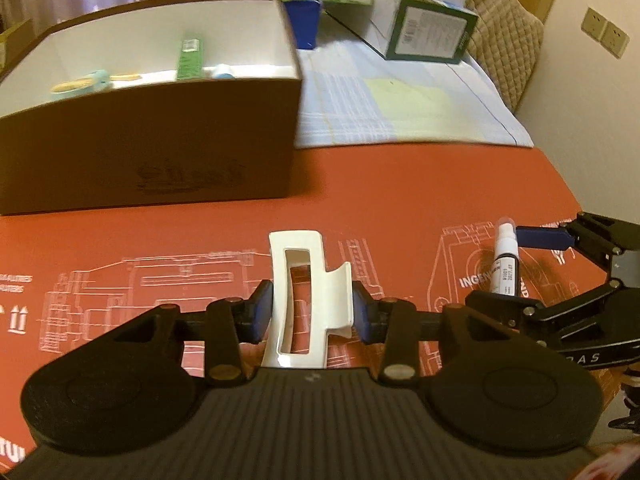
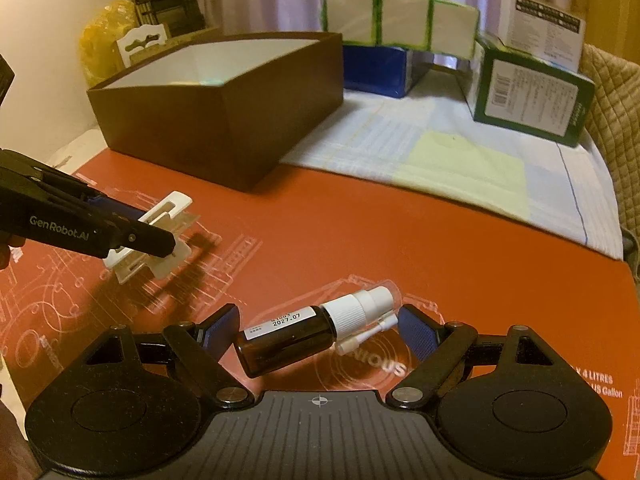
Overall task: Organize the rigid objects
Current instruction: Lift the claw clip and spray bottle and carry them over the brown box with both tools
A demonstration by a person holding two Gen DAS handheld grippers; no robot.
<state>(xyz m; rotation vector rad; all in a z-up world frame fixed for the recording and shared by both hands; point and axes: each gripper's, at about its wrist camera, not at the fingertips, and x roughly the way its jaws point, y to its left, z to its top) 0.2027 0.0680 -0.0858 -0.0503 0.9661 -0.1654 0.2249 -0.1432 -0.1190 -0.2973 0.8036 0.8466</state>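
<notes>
My left gripper (image 1: 312, 312) is shut on a white hair claw clip (image 1: 304, 296), held just above the red mat; the clip also shows in the right wrist view (image 2: 160, 240). My right gripper (image 2: 316, 330) is open around a brown spray bottle (image 2: 304, 332) with a white nozzle that lies on its side on the mat; the pads do not touch it. The bottle also shows in the left wrist view (image 1: 505, 260). A brown box (image 1: 152, 128) with a white inside stands behind, holding a tape roll, a green pack and other small items.
The red mat (image 2: 320, 240) covers the near table. A pale checked cloth (image 2: 460, 160) lies behind it. Green cartons (image 2: 532, 96), a blue box (image 2: 376, 68) and white green-edged boxes (image 2: 400, 20) stand at the back. A quilted chair back (image 1: 504, 52) is at the right.
</notes>
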